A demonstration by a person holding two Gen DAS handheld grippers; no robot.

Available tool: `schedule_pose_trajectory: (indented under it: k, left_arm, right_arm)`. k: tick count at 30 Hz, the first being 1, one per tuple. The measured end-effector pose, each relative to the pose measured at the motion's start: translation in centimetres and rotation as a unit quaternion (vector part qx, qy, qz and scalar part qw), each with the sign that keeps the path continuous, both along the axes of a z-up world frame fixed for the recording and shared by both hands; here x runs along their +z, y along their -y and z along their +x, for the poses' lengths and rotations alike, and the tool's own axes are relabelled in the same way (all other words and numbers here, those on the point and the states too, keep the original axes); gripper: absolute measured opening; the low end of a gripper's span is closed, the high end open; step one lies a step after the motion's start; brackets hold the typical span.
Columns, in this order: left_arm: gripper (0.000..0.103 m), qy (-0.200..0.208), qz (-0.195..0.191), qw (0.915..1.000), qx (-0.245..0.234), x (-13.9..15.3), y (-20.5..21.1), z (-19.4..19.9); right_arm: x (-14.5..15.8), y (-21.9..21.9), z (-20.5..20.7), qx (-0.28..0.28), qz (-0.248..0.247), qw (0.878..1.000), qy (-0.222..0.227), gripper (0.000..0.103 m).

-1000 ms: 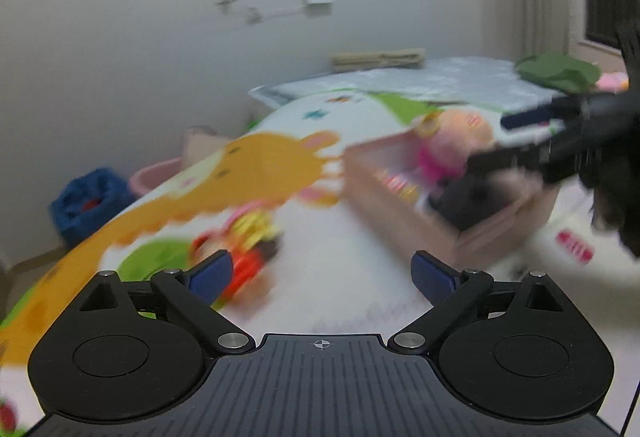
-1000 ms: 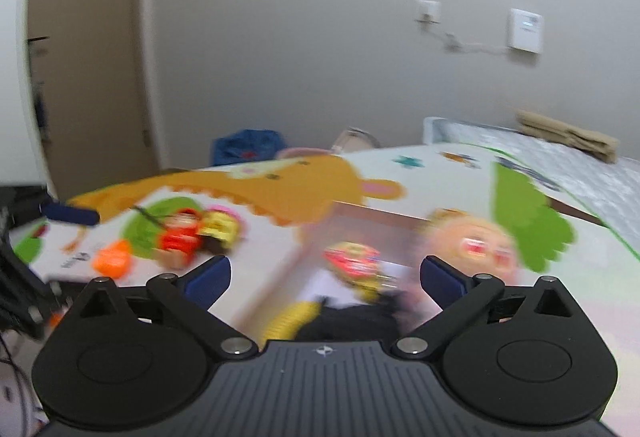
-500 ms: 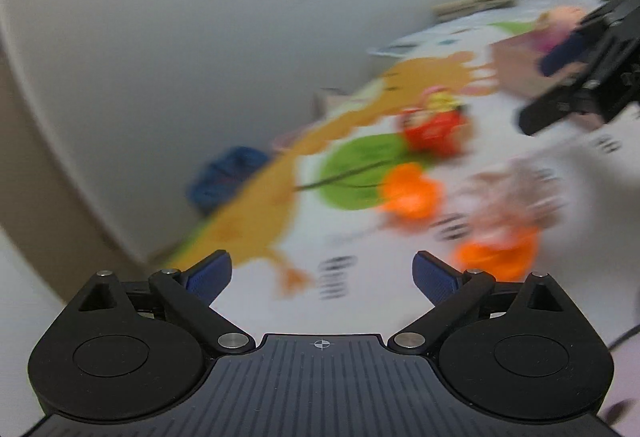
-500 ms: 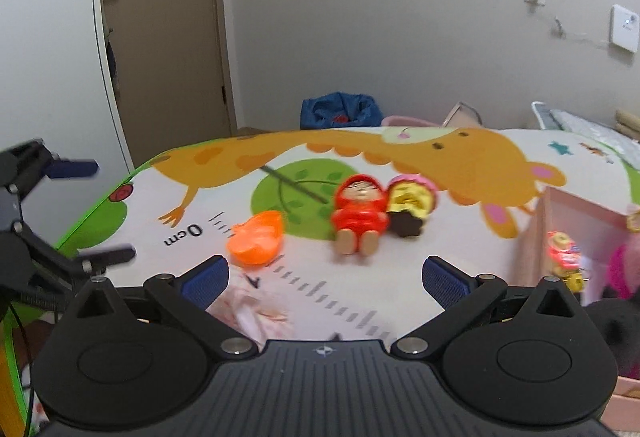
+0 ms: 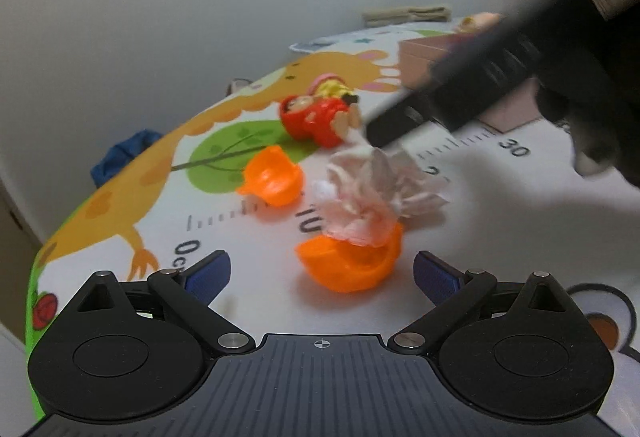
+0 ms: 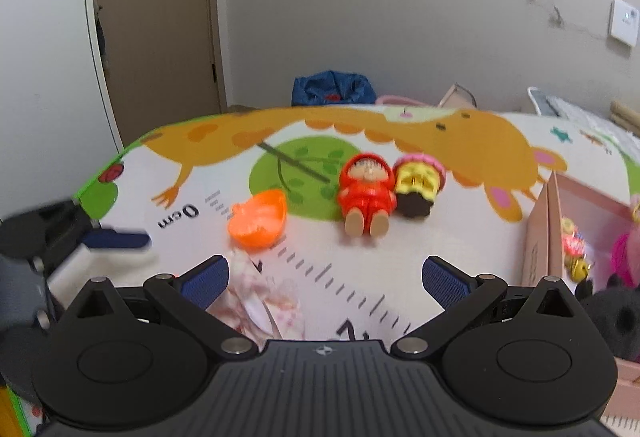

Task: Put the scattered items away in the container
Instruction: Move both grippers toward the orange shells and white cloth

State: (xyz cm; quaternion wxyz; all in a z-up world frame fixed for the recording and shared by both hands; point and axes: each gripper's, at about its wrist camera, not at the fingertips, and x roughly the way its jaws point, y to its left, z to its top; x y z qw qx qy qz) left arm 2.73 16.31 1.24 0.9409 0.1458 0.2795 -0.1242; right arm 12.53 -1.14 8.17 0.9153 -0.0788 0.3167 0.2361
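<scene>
left gripper (image 5: 322, 271): jaws spread wide, nothing between em, hovering low | right gripper (image 6: 325, 277): also wide open, empty, angled down | right one reaches across the left view, kinda blurry

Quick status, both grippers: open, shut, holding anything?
Left gripper: open, holding nothing; the orange shell with pink cloth lies just ahead.
Right gripper: open, holding nothing.

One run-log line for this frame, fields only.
left gripper: open, near orange shell | right gripper: open, empty | red doll: on mat | pink box: part filled
</scene>
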Motion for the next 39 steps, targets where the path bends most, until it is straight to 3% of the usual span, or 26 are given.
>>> schedule_pose_trajectory:
  k: [6,9,12,15,19,22,33,39]
  left_arm:
    - [0.101,0.045,0.109,0.9896,0.083,-0.6,-1.9,0.8]
    - [0.101,0.03,0.09,0.9909,0.096,0.0,-2.9,1.2]
    - [0.101,0.01,0.026,0.9974,0.067,0.8,-2.8,1.3]
    - [0.101,-0.008,-0.04,0.9984,0.038,1.2,-2.0,1.8]
    - [0.101,-0.029,-0.096,0.9935,0.055,0.8,-1.2,3.4]
    - [0.102,-0.071,-0.145,0.9835,0.081,-0.2,-1.2,5.0]
    - [0.103,-0.074,-0.134,0.9836,0.094,-1.0,-0.5,5.2]
    - [0.103,-0.088,-0.144,0.9829,0.075,-0.7,-1.2,5.1]
  right_arm:
    - [-2.6,0.1,0.9,-0.015,-0.022,1.0,-0.005,0.103]
    - [-3.5,0.4,0.8,-0.028,-0.035,0.999,0.0,0.103]
    - [-4.1,0.9,0.8,-0.036,-0.035,0.999,-0.01,0.103]
    - [-4.9,1.4,0.7,-0.039,-0.036,0.998,-0.029,0.103]
    - [-5.3,2.6,0.0,-0.034,-0.016,0.998,-0.049,0.103]
    - [-5.4,2.9,-0.3,-0.024,-0.016,0.998,-0.048,0.103]
    - [-5.5,3.0,-0.4,-0.02,-0.012,0.999,-0.041,0.103]
    - [-5.6,2.9,-0.5,-0.022,-0.013,0.999,-0.038,0.103]
